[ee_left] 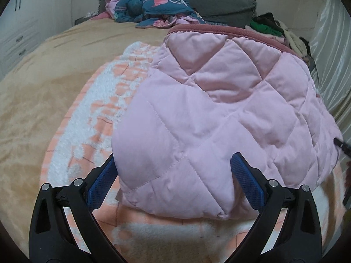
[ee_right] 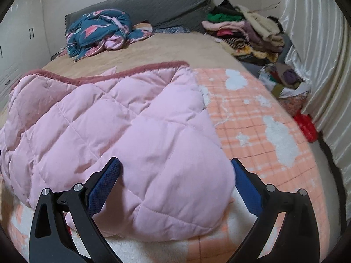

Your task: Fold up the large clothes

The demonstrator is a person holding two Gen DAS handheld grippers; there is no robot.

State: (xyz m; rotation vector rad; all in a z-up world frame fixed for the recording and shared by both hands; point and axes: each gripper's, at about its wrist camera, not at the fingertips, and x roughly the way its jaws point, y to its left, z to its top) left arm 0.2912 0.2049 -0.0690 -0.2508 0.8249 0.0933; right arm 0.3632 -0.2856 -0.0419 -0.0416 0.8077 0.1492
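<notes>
In the left wrist view, one pink quilted jacket (ee_left: pixel 219 118) is seen lying on an orange-and-white checked blanket (ee_left: pixel 92 118), which is spread over the tan bed (ee_left: pixel 33 100). The jacket is puffy, stitched in diamonds, and edged at its far side with a darker rose trim. Its near rounded corner is framed by the left gripper (ee_left: pixel 173 164), whose two blue-padded fingers are spread wide on either side of the cloth without pinching it. To the left of the jacket a broad strip of blanket and bare bed is left free. Beyond the jacket one crumpled teal-and-pink garment (ee_left: pixel 151 4) and one grey pillow (ee_left: pixel 219 2) are seen.

In the right wrist view, the same jacket (ee_right: pixel 109 131) is shown to the left on the blanket (ee_right: pixel 258 127), with its near lobe between the parted fingers of the right gripper (ee_right: pixel 175 166), also spread and clamping nothing. To the right of the jacket the blanket runs bare to the bed's edge. Behind the jacket the teal garment (ee_right: pixel 101 30), the grey pillow (ee_right: pixel 153 6) and one pile of folded clothes (ee_right: pixel 248 32) are seen; a pale curtain (ee_right: pixel 318 54) hangs to the right.
</notes>
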